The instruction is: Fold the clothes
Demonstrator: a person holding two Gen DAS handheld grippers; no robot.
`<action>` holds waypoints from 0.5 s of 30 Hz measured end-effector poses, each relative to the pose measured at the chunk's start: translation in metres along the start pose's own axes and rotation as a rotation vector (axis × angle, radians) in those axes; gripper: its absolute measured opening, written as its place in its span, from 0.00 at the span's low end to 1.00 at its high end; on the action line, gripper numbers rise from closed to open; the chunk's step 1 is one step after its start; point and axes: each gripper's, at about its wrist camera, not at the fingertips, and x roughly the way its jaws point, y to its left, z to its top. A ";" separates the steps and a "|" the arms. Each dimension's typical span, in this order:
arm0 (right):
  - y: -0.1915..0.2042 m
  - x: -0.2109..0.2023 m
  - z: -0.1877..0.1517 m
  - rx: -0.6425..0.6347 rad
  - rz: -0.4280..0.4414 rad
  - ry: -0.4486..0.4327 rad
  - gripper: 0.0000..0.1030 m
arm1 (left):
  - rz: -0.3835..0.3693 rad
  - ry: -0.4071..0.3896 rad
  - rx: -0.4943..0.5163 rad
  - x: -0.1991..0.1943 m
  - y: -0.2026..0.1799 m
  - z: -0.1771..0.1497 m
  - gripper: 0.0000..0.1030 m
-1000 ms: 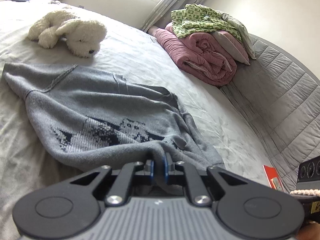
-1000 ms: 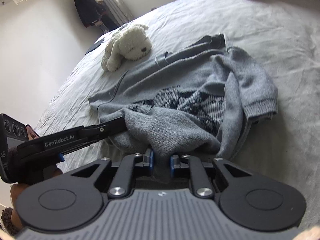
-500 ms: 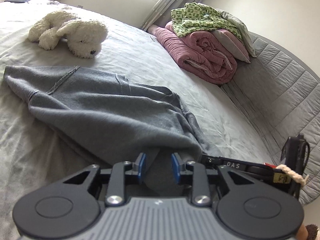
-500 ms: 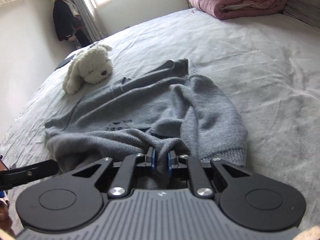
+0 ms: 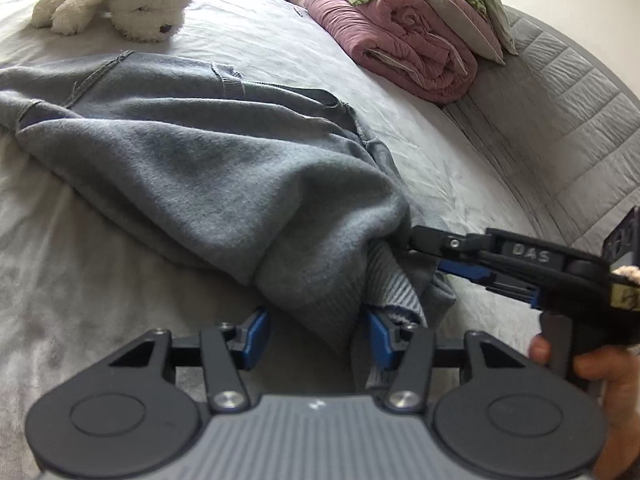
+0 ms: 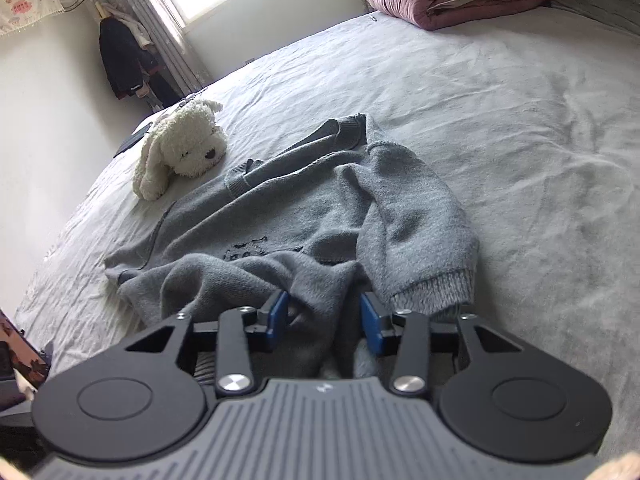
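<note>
Grey sweater (image 5: 208, 168) folded over on bed (image 6: 500, 112), near hem bunched between both tongs, left tongs (image 5: 314, 334) and right tongs (image 6: 324, 320) just spreading, pads off the cloth, plush dog (image 6: 180, 148) beyond.

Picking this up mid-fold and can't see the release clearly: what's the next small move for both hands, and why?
Probably draw both grippers straight back, clear of the sweater. The left gripper and right gripper have just been opening their jaws; a gap shows beside each fold of cloth, so neither is pinching it. The folded-over edge lies on the bed, so lifting now could snag it.
</note>
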 end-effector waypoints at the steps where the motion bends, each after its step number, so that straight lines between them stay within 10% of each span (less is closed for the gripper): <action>1: 0.001 -0.006 -0.003 0.012 0.025 0.011 0.47 | 0.010 -0.005 0.010 0.002 -0.001 -0.001 0.52; 6: 0.018 -0.029 -0.023 -0.068 0.053 0.040 0.53 | -0.008 -0.049 -0.073 0.005 0.009 0.001 0.50; 15: 0.042 -0.024 -0.058 -0.215 0.070 0.085 0.62 | -0.024 -0.097 -0.100 -0.002 0.004 0.000 0.15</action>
